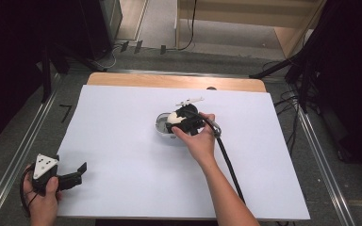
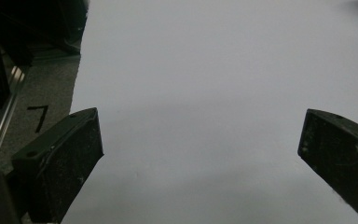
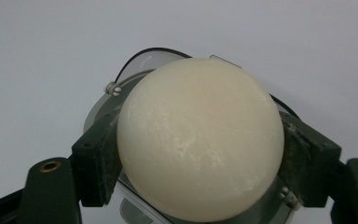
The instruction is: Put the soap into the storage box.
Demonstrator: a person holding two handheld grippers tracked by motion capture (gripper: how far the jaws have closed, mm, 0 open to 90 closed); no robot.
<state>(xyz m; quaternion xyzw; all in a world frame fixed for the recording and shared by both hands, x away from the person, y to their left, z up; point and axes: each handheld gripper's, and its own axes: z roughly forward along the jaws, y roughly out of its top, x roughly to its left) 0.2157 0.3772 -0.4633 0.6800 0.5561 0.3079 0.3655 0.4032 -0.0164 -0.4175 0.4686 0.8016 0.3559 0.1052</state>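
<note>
We are holding a smooth cream-white ball (image 3: 199, 140) between the two black jaws of our right gripper (image 1: 178, 121), which are pressing on its two sides, and we are keeping it just above a small round clear container with a metal frame (image 1: 162, 124) near the middle of the white-covered table (image 1: 122, 155). Judging from how things lie, the ball is picked up and brought over the container, but it is not yet resting inside; lowering it and letting go seems to be what is left.

Our left gripper (image 1: 70, 175) is waiting at the near left edge of the table, its jaws spread wide with nothing between them, well apart from the work.

The right gripper view is giving us the close grip: the ball seated between the jaws, the container's curved rim and small screws (image 3: 112, 87) behind and below it. The high view is showing what that one cannot, namely where everything sits on the table, plus a thin white tool-like thing (image 1: 190, 100) lying just beyond the container, too small to identify. The left gripper view is looking over bare white surface (image 2: 205, 84).
</note>
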